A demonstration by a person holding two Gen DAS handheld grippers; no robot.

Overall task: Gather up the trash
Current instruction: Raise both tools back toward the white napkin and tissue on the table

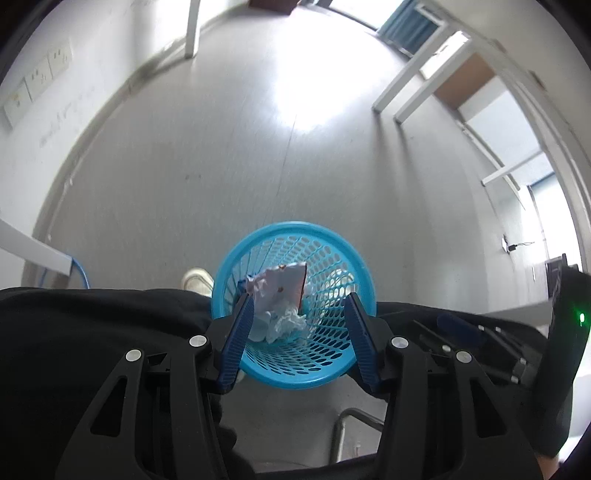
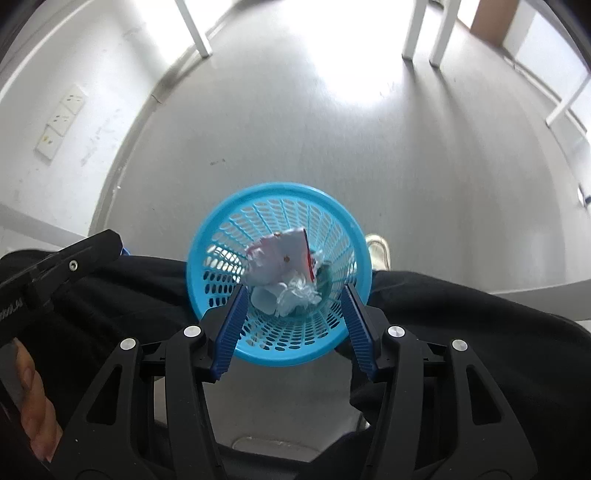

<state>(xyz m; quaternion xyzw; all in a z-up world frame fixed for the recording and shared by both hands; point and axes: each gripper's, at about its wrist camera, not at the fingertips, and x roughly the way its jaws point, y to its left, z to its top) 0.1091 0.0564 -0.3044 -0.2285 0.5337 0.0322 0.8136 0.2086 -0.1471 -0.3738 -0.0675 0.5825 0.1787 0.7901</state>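
A blue perforated plastic waste basket (image 1: 295, 232) stands on the grey floor between the person's legs; it also shows in the right wrist view (image 2: 236, 206). Inside lie crumpled white tissue (image 1: 286, 323) (image 2: 299, 295) and a white and pink wrapper with a red edge (image 1: 279, 284) (image 2: 280, 258). My left gripper (image 1: 300, 301) is open and empty, its blue fingers above the basket's mouth. My right gripper (image 2: 291, 290) is open and empty, also above the basket. The left gripper's black body (image 2: 55, 269) shows at the left of the right wrist view.
The person's black trousers (image 1: 92, 332) and white shoes (image 1: 197, 280) (image 2: 378, 251) flank the basket. White table legs (image 1: 402, 88) (image 2: 424, 33) stand at the far side of the floor. A wall with sockets (image 1: 37, 85) is on the left. A metal chair frame (image 1: 354, 424) is below.
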